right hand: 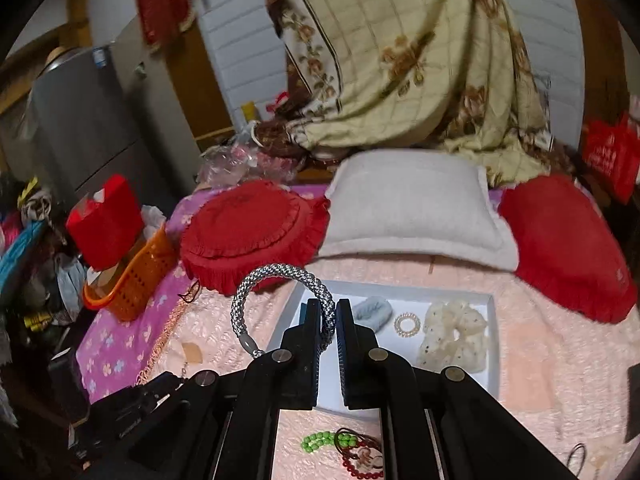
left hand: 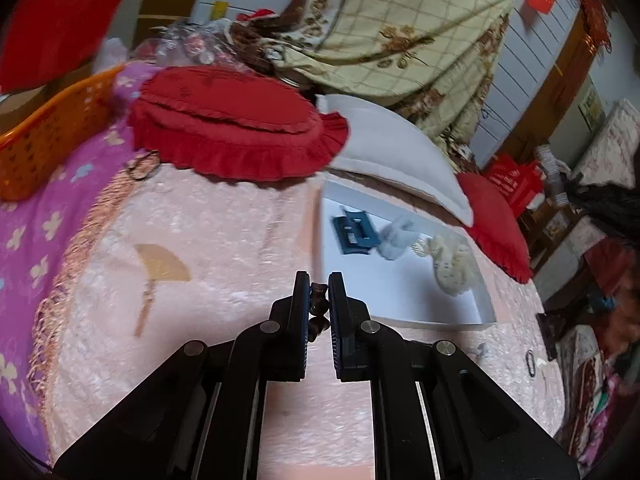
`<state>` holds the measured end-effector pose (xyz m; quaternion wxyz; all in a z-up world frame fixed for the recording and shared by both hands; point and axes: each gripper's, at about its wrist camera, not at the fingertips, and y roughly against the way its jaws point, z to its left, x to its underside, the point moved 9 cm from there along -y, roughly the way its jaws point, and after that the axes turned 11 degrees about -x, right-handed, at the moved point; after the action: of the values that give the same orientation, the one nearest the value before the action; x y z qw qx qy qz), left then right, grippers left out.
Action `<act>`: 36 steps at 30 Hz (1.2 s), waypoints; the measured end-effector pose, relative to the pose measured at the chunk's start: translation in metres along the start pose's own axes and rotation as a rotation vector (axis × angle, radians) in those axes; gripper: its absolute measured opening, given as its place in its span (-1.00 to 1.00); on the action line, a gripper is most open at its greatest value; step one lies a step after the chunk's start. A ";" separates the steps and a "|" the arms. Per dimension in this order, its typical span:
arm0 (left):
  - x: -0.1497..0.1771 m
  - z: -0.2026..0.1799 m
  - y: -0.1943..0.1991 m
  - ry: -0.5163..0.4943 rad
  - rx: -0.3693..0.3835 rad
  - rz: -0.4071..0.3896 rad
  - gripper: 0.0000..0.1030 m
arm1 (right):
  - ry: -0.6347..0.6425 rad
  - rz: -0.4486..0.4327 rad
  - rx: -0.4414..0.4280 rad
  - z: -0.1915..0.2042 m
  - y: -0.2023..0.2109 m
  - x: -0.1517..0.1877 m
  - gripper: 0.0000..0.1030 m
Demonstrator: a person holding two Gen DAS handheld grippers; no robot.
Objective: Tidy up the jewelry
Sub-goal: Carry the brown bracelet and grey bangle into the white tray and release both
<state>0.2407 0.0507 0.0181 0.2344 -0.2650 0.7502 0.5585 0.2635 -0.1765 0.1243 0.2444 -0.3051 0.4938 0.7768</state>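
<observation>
Right gripper [right hand: 329, 316] clamps a silver braided bracelet [right hand: 280, 304] by one edge above the white tray [right hand: 494, 344]; the loop could swing and slip out. Left gripper [left hand: 319, 300] pinches a small dark-brown bead piece [left hand: 319, 300] beside the tray; the hold looks thin.

Soft, even indoor light, rather dim, with weak shadows. Both fisheye views bend hard toward the rim, with black vignette corners. Motion blur smears the white tray [left hand: 404, 288] at 2 o'clock in the left view and the hanging blanket [right hand: 404, 60] at 12 in the right.
</observation>
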 end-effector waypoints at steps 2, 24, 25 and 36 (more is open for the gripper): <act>-0.004 -0.017 -0.003 -0.034 0.023 0.016 -0.85 | -0.018 0.040 0.002 -0.010 -0.020 0.015 -0.86; -0.013 -0.087 -0.146 -0.228 -0.122 0.207 -0.85 | -0.237 0.236 -0.061 -0.095 -0.167 0.118 -0.86; -0.011 -0.083 -0.146 -0.212 -0.118 0.219 -0.84 | -0.243 0.239 -0.068 -0.094 -0.169 0.119 -0.86; -0.009 -0.067 -0.080 -0.203 -0.177 0.072 -0.81 | -0.214 0.233 -0.101 -0.068 -0.163 0.117 -0.85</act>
<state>0.2968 -0.0318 -0.0150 0.2645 -0.1996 0.6794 0.6547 0.3091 -0.1654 -0.0821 0.1884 -0.1731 0.4574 0.8517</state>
